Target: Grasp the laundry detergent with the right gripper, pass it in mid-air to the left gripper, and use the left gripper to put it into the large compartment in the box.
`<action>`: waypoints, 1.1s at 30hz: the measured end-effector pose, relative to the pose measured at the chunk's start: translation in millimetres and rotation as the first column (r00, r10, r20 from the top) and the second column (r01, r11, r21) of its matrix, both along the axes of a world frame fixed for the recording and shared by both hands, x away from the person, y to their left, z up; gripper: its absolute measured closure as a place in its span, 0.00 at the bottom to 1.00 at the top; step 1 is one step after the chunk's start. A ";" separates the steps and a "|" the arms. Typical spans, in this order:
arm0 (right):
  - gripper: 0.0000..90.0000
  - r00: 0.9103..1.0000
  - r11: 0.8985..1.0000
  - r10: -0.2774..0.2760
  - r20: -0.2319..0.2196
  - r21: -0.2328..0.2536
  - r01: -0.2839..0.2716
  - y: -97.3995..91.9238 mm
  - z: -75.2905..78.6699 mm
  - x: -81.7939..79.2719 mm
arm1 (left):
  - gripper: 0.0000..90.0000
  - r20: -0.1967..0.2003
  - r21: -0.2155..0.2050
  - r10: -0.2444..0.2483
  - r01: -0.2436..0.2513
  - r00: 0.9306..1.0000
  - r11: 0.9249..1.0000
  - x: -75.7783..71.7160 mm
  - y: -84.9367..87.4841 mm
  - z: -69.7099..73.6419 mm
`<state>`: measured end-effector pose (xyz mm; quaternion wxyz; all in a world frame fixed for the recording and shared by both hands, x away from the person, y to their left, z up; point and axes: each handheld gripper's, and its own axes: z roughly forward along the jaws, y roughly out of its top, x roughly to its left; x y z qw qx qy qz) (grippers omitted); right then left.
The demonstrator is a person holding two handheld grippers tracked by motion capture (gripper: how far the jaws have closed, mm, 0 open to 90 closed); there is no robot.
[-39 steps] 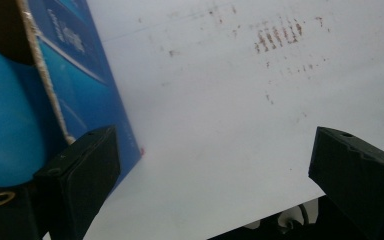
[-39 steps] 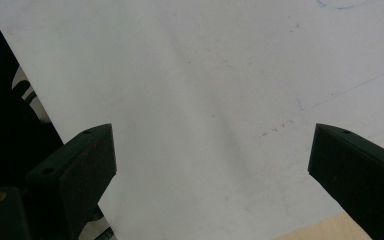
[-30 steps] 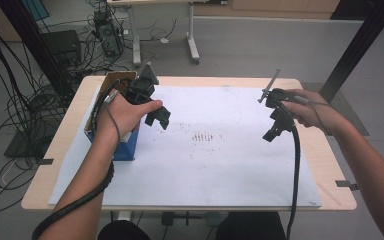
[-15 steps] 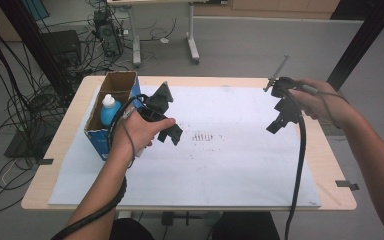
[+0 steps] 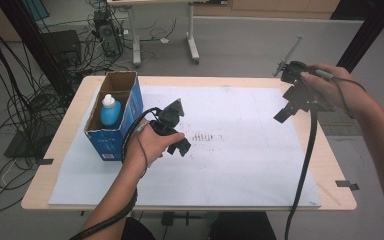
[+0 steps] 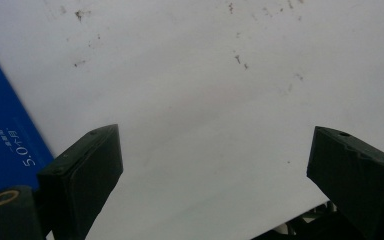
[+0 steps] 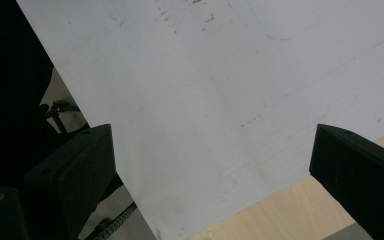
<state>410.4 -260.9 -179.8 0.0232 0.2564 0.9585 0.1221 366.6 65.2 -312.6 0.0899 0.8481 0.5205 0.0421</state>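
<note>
My left gripper [image 5: 180,146] hangs low over the white paper sheet [image 5: 240,150], just right of the open blue cardboard box [image 5: 114,142]. In the left gripper view the gripper [image 6: 215,135] is open, with bare paper between its jaws and the blue box wall [image 6: 5,145] at the left. A blue bottle with a white cap [image 5: 109,111] stands inside the box. My right gripper [image 5: 286,111] is held above the paper's far right part. In the right gripper view it [image 7: 212,131] is open and holds nothing, with paper and the table's wooden edge [image 7: 280,210] below.
Faint dark marks [image 5: 205,136] dot the paper near its middle. The wooden table [image 5: 330,165] has a bare strip at the right. Cables trail from both grippers toward the front edge. A desk frame [image 5: 192,45] and cable clutter stand on the floor beyond.
My left gripper has drawn away from above the box, moving right and nearer over the paper, and the bottle inside now shows. My right gripper has shifted slightly farther and to the right.
</note>
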 end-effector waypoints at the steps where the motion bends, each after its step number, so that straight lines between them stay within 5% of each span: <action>1: 0.05 1.000 1.000 0.003 0.005 -0.001 -0.003 0.7 3.0 -0.4 | 0.09 0.004 0.015 0.006 -0.006 1.000 1.000 0.1 -0.3 -2.7; 10: 0.05 1.000 1.000 0.008 0.009 -0.010 -0.008 5.2 23.8 -0.4 | 0.11 0.016 0.049 0.039 -0.039 0.999 0.998 0.4 0.2 -20.0; 22: 0.05 1.000 1.000 0.022 0.013 -0.007 -0.022 12.3 47.6 0.4 | 0.12 0.097 0.079 0.018 -0.026 0.995 0.997 -0.1 4.5 -30.4; 33: 0.05 1.000 1.000 0.023 0.013 -0.010 -0.023 14.9 54.2 0.7 | 0.12 0.079 0.058 0.008 -0.013 0.997 0.998 -3.4 6.0 -34.3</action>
